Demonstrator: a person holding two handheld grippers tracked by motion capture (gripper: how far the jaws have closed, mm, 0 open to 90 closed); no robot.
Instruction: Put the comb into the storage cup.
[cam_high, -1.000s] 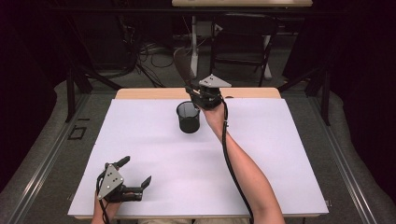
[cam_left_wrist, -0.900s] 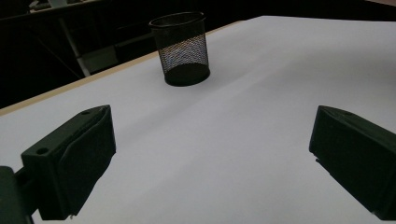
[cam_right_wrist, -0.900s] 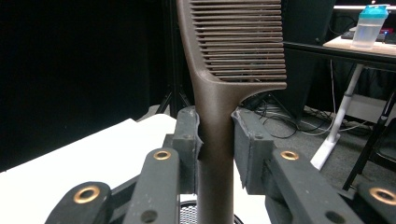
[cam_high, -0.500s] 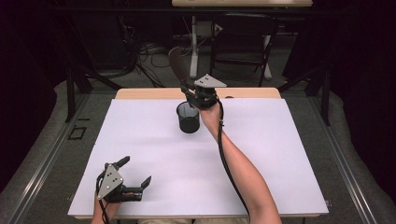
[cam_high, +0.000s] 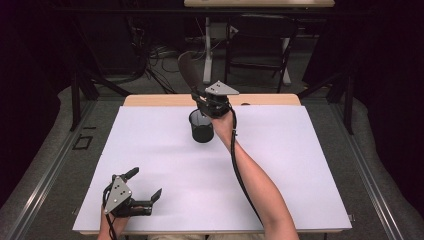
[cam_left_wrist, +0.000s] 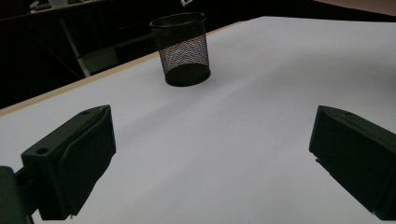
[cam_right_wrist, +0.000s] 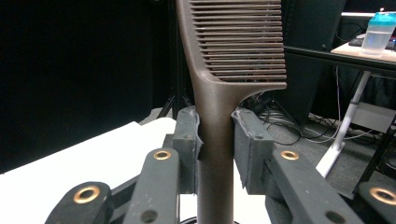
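A white table (cam_high: 300, 165) is filling the work area, its wooden far edge showing, with dark floor, cables and a desk frame lying beyond. The right gripper (cam_high: 212, 102) is pinching a brown comb (cam_right_wrist: 219, 93) by its handle, holding it upright over a black mesh cup (cam_high: 201, 126) standing near the far edge. The left gripper (cam_high: 142, 187) is resting at the near left corner, jaws spread wide with nothing between them.

Overhead camera looks down past my fingers; my left camera, low, shares its mesh cup (cam_left_wrist: 181, 49).
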